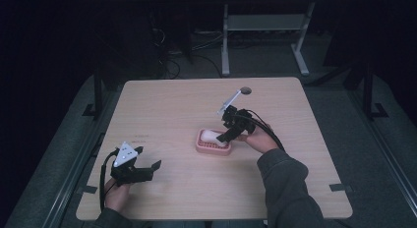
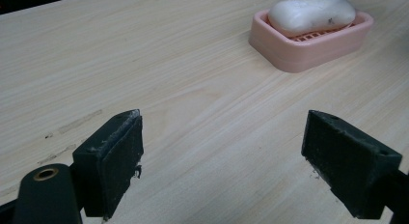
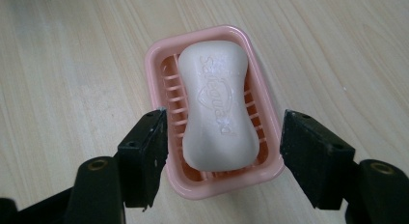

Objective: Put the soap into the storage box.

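Black jaws of the right gripper (image 3: 223, 151) rise nearest the lens in the right gripper view, standing wide, one on each side of the near end of the pink slotted plastic soap dish (image 3: 159, 69). Whether the pads touch the dish's rim I cannot tell; they do not press on the white waisted bar of soap (image 3: 217, 105) lying lengthwise in the dish, and nothing is gripped. Seen from the high view, the dish (image 1: 212, 148) sits just past the middle of the pale wooden table (image 1: 187, 105), with the right gripper (image 1: 227, 136) coming down on it from about 2 o'clock. The left gripper (image 1: 150, 161) lies at about 8 o'clock from the dish, well apart from it. Its jaws stand wide over bare wood with nothing between them, and the dish (image 2: 308, 52) lies far off at 1 o'clock in its own view.
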Demonstrator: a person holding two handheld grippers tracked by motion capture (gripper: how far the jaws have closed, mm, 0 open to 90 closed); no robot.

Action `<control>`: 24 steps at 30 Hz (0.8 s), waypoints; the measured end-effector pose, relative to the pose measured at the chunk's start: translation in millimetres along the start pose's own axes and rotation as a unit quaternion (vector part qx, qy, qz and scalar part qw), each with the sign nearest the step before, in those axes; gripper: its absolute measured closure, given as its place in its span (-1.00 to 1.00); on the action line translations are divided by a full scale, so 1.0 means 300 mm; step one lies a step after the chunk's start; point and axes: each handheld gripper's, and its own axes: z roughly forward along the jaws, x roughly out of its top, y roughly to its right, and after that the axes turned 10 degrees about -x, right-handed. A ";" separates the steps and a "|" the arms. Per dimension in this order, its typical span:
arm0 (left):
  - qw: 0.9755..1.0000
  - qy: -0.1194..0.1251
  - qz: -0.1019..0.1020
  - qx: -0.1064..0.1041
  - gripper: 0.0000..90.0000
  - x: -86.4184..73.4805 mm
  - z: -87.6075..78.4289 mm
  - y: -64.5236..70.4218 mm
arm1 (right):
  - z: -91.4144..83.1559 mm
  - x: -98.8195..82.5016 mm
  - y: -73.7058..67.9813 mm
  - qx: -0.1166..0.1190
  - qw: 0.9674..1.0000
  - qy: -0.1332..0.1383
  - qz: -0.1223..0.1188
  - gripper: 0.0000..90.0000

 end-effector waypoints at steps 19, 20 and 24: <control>1.000 0.000 0.000 0.002 -0.68 -0.001 0.000 -0.001 | -0.051 -0.037 0.009 -0.006 1.000 -0.001 0.012 -0.32; 1.000 -0.001 0.000 0.002 -0.68 -0.001 0.000 -0.001 | -0.055 -0.040 0.007 -0.005 1.000 0.002 0.013 -0.32; 1.000 0.000 0.001 0.003 -0.68 -0.001 0.000 0.000 | -0.062 -0.062 0.006 -0.010 1.000 0.005 0.018 -0.31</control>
